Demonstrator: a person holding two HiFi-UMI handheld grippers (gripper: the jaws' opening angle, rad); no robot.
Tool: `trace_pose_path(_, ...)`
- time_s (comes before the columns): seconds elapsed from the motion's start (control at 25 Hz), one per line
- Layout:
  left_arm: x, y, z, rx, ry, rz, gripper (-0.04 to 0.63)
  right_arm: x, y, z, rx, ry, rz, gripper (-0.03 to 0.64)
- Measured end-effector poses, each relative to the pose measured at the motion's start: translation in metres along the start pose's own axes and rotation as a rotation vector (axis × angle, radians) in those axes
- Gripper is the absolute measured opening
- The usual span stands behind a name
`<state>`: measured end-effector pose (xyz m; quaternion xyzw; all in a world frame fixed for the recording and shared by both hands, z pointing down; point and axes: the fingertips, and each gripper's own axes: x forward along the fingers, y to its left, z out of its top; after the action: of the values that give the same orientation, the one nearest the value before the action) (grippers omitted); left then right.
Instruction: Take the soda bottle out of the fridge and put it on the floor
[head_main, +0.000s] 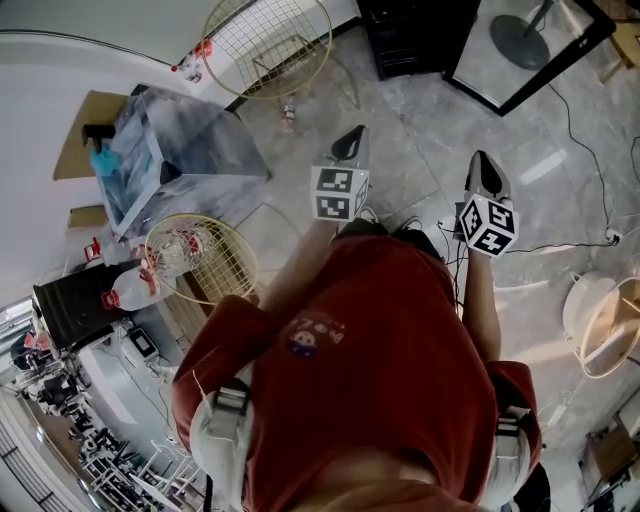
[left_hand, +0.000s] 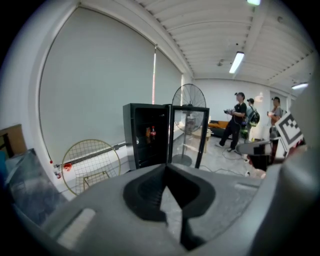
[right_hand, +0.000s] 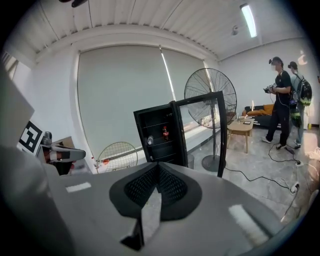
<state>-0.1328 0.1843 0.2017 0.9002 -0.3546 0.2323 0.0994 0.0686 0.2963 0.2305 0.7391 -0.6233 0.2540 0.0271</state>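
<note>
Big round fan (right_hand: 210, 92) on a pole, right of middle in the right gripper view. Small wooden table (right_hand: 241, 129) just right of it. Two people (right_hand: 280, 100) standing at far right. Black cable (right_hand: 247, 178) lying low at right. Round gold wire frame (head_main: 265, 40) at top of head view, second wire frame (head_main: 200, 258) at middle left.

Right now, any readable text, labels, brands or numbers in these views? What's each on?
Nothing reads clearly in any view.
Shirt print: lettering present, upside down and blurred, unreadable.
Soda bottle in the fridge: label too small to read.
Left marker cube and right marker cube: black-and-white square patterns only, no letters or digits.
</note>
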Motion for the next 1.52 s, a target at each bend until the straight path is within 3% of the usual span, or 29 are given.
trace_pose_path(0.32, 0.004, -0.022, 0.007, -0.007, 0.001, 0.034, 0.0, -0.014, -0.024, -0.008, -0.007, 0.032, 0.022, 0.0)
trace_pose_path(0.64, 0.029, -0.025, 0.012, -0.012, 0.002, 0.016, 0.0, 0.001, -0.035, 0.002, 0.0, 0.04, 0.017, 0.0)
trace_pose_path(1.0, 0.085, 0.007, 0.024, -0.032, -0.007, -0.028, 0.0, 0.059, -0.035, 0.013, -0.008, 0.059, -0.011, 0.0)
trace_pose_path(1.52, 0.164, 0.099, 0.057, -0.041, -0.027, -0.086, 0.0, 0.174, -0.003, 0.048, -0.007, 0.054, -0.051, 0.0)
